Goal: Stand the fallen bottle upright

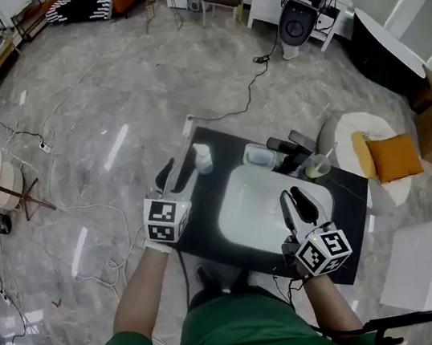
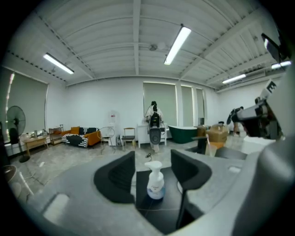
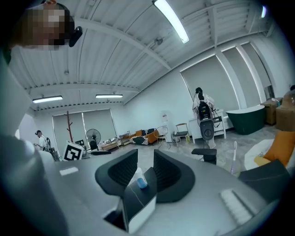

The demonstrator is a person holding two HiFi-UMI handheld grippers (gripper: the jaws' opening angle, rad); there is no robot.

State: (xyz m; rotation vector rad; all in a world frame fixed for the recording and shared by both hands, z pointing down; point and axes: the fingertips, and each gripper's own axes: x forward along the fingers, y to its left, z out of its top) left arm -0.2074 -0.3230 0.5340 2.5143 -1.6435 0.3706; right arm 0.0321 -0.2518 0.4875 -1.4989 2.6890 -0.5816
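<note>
Grey marble floor (image 1: 107, 103) spreads around a dark desk (image 1: 223, 138), with a white basin (image 1: 254, 206) set into its middle.

The left gripper (image 1: 176, 174) hangs at the desk's left edge. In the left gripper view its jaws (image 2: 153, 159) are spread wide and grip nothing. The bottle shows in the gap between them but farther off, clear of both pads.

The right gripper (image 1: 296, 202) is over the near right part of the desk, just beside the basin. In the right gripper view its jaws (image 3: 145, 161) stand apart with a narrower gap and are empty. Only a desk corner and the distant bottle (image 3: 138, 179) show through the gap.

The white pump bottle (image 1: 202, 157) stands upright on the desk's far left corner, its blue-tinted base (image 2: 156, 189) flat on the dark top.

A cup (image 1: 318, 164) holding a toothbrush sits near the far right edge.
</note>
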